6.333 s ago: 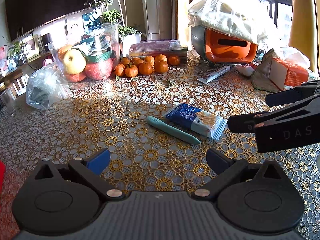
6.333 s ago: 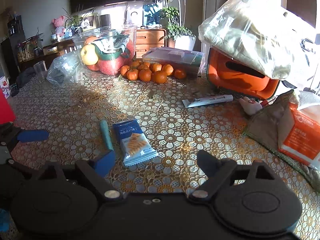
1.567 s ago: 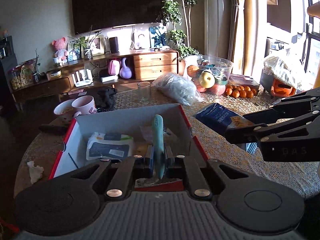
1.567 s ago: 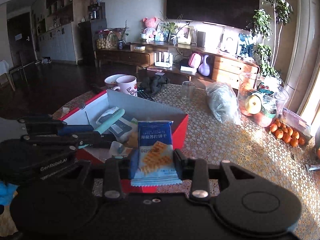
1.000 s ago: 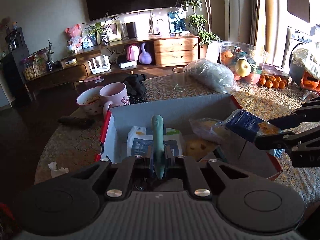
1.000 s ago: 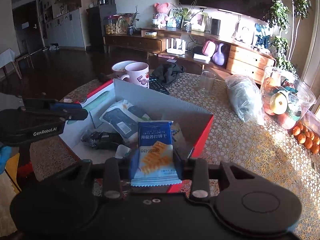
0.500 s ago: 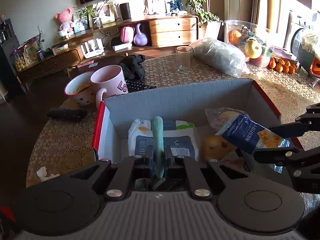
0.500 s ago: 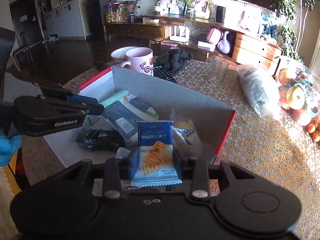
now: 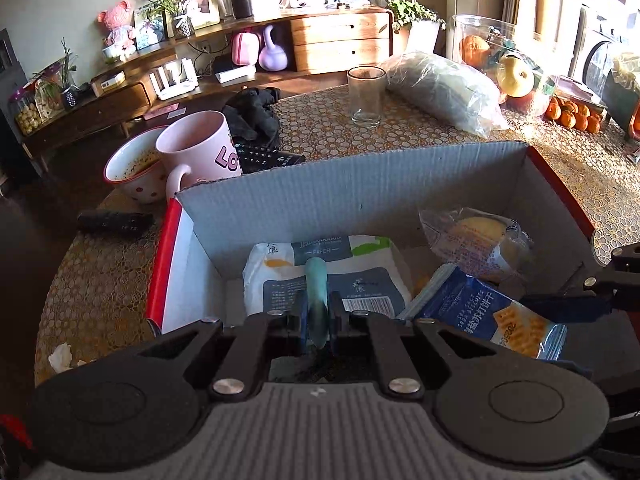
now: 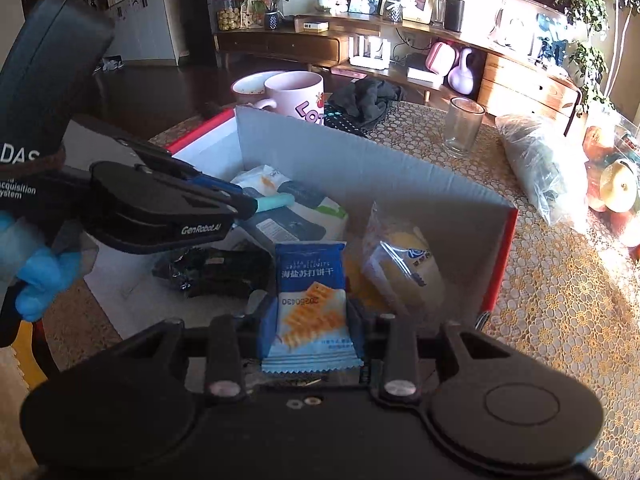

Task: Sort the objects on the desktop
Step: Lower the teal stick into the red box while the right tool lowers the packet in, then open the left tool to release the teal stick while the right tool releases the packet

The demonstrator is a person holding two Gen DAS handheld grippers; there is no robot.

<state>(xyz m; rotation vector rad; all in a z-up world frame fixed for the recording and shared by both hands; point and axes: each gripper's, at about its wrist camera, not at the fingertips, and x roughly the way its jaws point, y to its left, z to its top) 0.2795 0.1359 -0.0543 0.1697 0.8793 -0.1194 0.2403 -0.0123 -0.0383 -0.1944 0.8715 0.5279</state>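
Fingers (image 9: 335, 316) of the left gripper (image 9: 318, 320) pinch a teal pen (image 9: 317, 280) above the cardboard box (image 9: 360, 196). Right gripper (image 10: 311, 320) clamps a blue cracker packet (image 10: 310, 280) over it.

place: home living room | cues: TV sideboard (image 9: 340, 40); houseplants (image 10: 592, 56); fruit bowl (image 9: 508, 60)

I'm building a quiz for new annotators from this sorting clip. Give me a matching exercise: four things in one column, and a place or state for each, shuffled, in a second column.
Things
1. teal pen
2. cracker packet
3. wrapped bun
4. empty glass

Places or states
A. standing on the table beyond the box
B. clamped in the left tongs
C. lying inside the cardboard box
D. clamped in the right tongs

Pairs: 1-B, 2-D, 3-C, 4-A
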